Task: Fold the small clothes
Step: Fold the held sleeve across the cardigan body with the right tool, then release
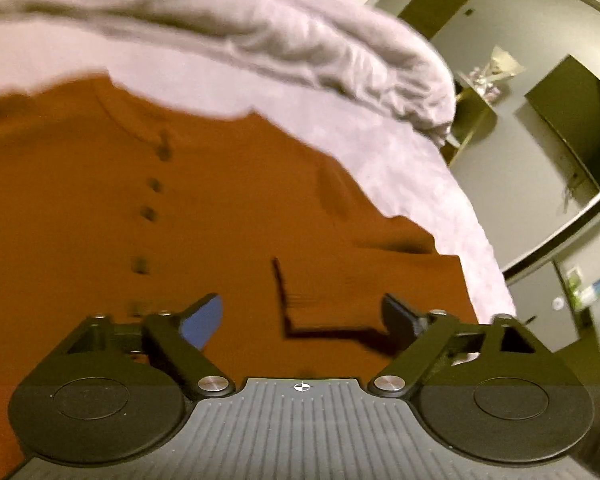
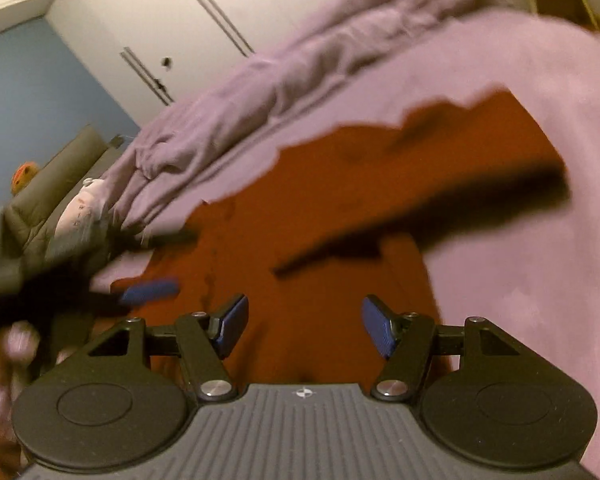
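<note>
Place: a bedroom in a home.
Bed: a wide surface under a pale lilac sheet (image 1: 400, 168), with a rumpled blanket of the same colour (image 1: 260, 36) bunched along its far side.
Wardrobe: tall white doors with slim vertical handles (image 2: 220, 16) behind the bed, seen from the right wrist.
Wall: painted blue (image 2: 32, 104) beside the wardrobe.
Chair: a padded grey-green seat (image 2: 60, 176) beside the bed, with a soft orange toy (image 2: 25, 176) on it.
Screen: a dark flat panel (image 1: 572, 128) against a grey wall in the left wrist view.
Laundry: a rust-orange buttoned garment (image 1: 180, 220) spread on the sheet.
</note>
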